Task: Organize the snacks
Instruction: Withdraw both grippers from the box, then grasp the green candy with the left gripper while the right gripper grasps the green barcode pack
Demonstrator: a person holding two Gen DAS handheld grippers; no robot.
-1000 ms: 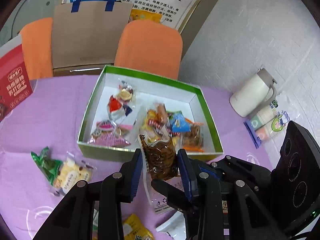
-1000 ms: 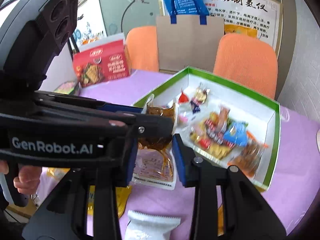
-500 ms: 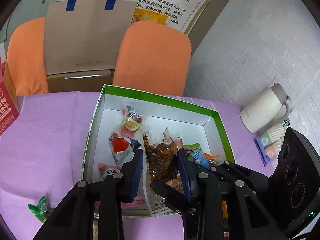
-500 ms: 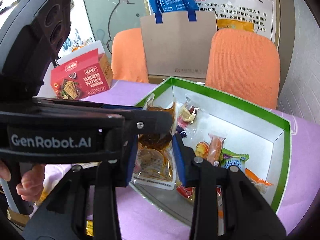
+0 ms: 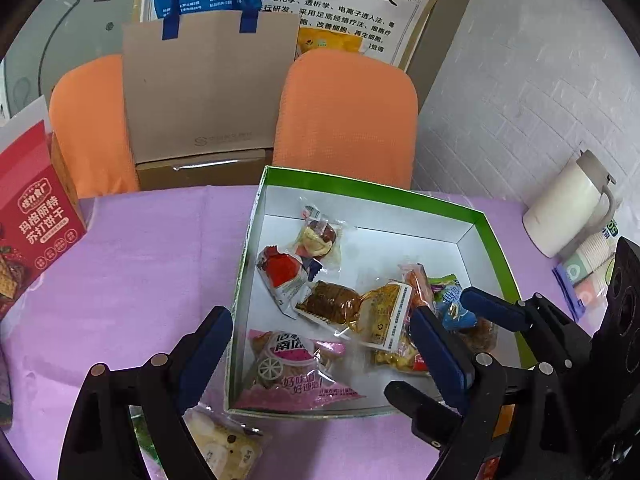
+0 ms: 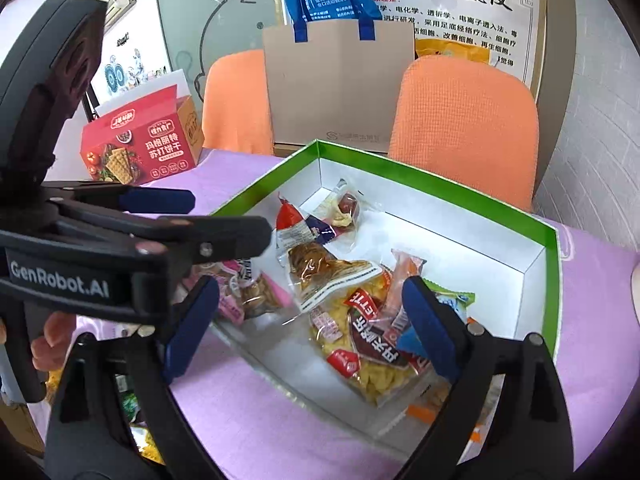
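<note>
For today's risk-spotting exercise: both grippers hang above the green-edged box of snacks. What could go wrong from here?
1. The left gripper and right gripper, jaws opening and empty, sit close together and could knock each other when pulling away.
2. The brown snack pack lies loosely atop other packets and may slide.
3. The left finger hangs outside the box wall and could catch it.

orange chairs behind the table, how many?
2. One orange chair stands left of the brown paper bag, the other orange chair right of it, behind the green box. None appears hidden.
</note>
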